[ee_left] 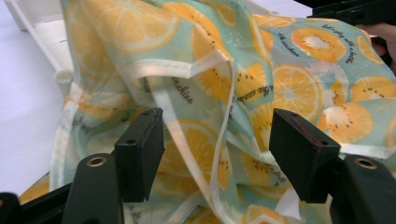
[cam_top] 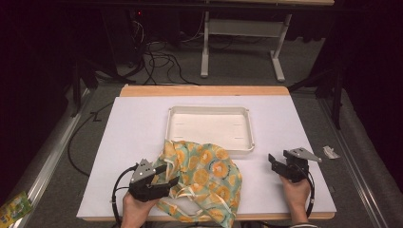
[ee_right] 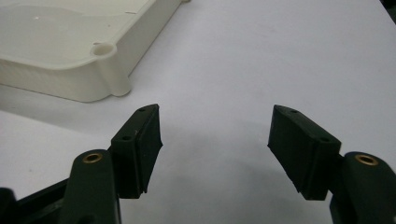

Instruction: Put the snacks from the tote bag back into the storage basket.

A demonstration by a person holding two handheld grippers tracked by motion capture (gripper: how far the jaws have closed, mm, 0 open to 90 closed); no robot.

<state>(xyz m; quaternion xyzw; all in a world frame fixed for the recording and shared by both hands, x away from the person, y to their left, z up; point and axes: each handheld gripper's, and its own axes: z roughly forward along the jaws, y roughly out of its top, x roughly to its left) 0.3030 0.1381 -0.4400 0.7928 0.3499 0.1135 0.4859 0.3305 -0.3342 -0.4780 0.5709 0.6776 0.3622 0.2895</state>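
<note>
Fingers of the left gripper point(cam_top: 164, 176) stand spread at the near-left edge of a crumpled citrus-print bag point(cam_top: 204, 178), pads off the cloth as far as the high view tells. The right gripper point(cam_top: 280, 164) rests on bare counter point(cam_top: 133, 133) to the right, well apart from the bag, fingers parted and empty; it looks parked to leave the left hand room. The bag lies heaped at the near middle of the counter, its far corner lapping over the near rim of a white tray point(cam_top: 209, 110). The tray looks empty, so it is probably where the bag should go. Beyond the bag's near edge there is little counter left before the wooden lip, while both sides and the far left offer free space.

From the left gripper view, the 2 black fingers point(ee_left: 140, 151) straddle a fold of the bag point(ee_left: 289, 88) with a pale hem strip point(ee_left: 187, 70) running down between them. Neither pad presses the cloth: the grip is open. The tray wall point(ee_left: 44, 37) sits behind at upper left.

From the right gripper view, both fingers point(ee_right: 303, 149) stand wide over plain counter point(ee_right: 280, 56), nothing between them. A tray corner point(ee_right: 105, 70) lies ahead to the left, with open counter between.
</note>
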